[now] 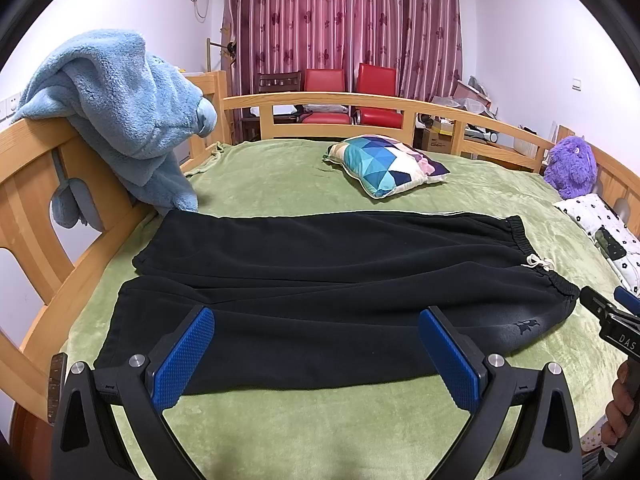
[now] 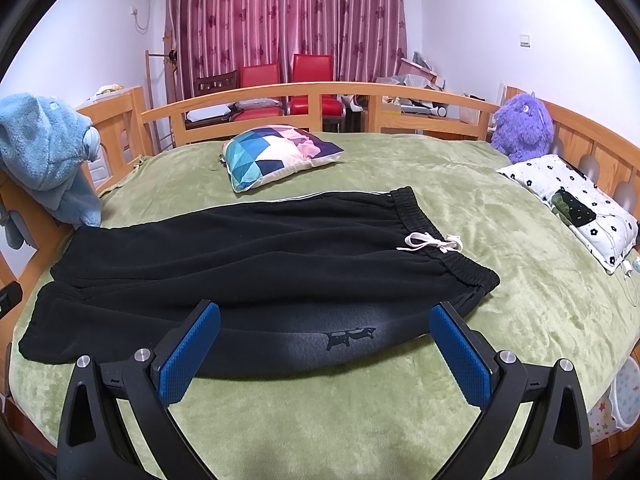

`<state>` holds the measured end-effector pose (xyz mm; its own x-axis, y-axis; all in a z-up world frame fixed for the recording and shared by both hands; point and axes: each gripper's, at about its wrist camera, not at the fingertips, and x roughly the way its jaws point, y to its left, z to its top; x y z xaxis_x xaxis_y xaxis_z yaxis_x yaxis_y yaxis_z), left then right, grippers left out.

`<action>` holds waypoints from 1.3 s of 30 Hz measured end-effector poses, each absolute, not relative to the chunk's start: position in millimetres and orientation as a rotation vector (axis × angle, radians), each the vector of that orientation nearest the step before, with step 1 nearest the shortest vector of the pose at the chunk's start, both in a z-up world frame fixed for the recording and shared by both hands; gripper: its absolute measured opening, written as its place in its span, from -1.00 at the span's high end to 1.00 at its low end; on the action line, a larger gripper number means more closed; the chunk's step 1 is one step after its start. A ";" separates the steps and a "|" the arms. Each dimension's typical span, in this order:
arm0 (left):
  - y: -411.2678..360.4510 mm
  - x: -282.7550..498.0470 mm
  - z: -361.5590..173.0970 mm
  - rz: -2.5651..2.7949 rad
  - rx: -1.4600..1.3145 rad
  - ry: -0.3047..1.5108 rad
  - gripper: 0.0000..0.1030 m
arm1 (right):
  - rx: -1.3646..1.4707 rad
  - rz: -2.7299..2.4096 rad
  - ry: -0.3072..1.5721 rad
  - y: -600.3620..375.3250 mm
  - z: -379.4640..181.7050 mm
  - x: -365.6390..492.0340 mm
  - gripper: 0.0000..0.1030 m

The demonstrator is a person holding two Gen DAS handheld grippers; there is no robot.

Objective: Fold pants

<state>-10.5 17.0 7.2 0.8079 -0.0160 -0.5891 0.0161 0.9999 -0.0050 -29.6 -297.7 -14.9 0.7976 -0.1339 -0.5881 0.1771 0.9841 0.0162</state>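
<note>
Pants lie flat across the near half of the bed, black, both legs side by side, spread out and not folded. The left gripper hangs over their near edge with its jaws wide and nothing between them; its blue pads frame the nearer leg. The right gripper hangs likewise, jaws wide and empty, over the hip, where a small dark emblem shows on the cloth.

The elastic waistband lies toward the bed's right side, with a white drawstring tied at its middle. The cuffs reach toward the left rail. A thin white stripe runs along the far leg's outer seam.

Beyond the pants a patterned cushion sits near the far rail. A blue fleece hangs over the left rail, a purple plush sits in the far right corner, and a flowered pillow lies along the right edge.
</note>
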 end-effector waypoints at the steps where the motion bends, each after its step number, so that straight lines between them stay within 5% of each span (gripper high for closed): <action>1: 17.4 -10.4 7.2 -0.017 0.002 0.629 -1.00 | 0.071 -0.169 0.624 -297.8 -15.2 -29.7 -0.99; 15: 32.4 -9.2 -0.3 -0.029 -0.031 0.659 -1.00 | 0.039 -0.162 0.603 -299.4 -25.4 -41.8 -0.98; 27: 86.8 6.7 -86.5 -0.005 -0.119 0.836 -0.79 | 0.211 -0.150 0.794 -360.8 -112.9 -25.4 -0.35; 33: 106.8 17.4 -134.0 -0.027 -0.195 0.921 -0.51 | 0.287 -0.196 0.828 -383.7 -154.5 -8.9 -0.31; 39: 111.8 36.3 -159.0 -0.053 -0.288 0.928 -0.49 | 0.421 -0.185 0.867 -409.5 -178.8 12.2 -0.30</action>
<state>36.3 111.8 -159.0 0.6010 -0.1684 -0.7813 -0.0787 0.9603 -0.2676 12.2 -409.5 -178.8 0.6375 0.0120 -0.7704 0.3247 0.9025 0.2828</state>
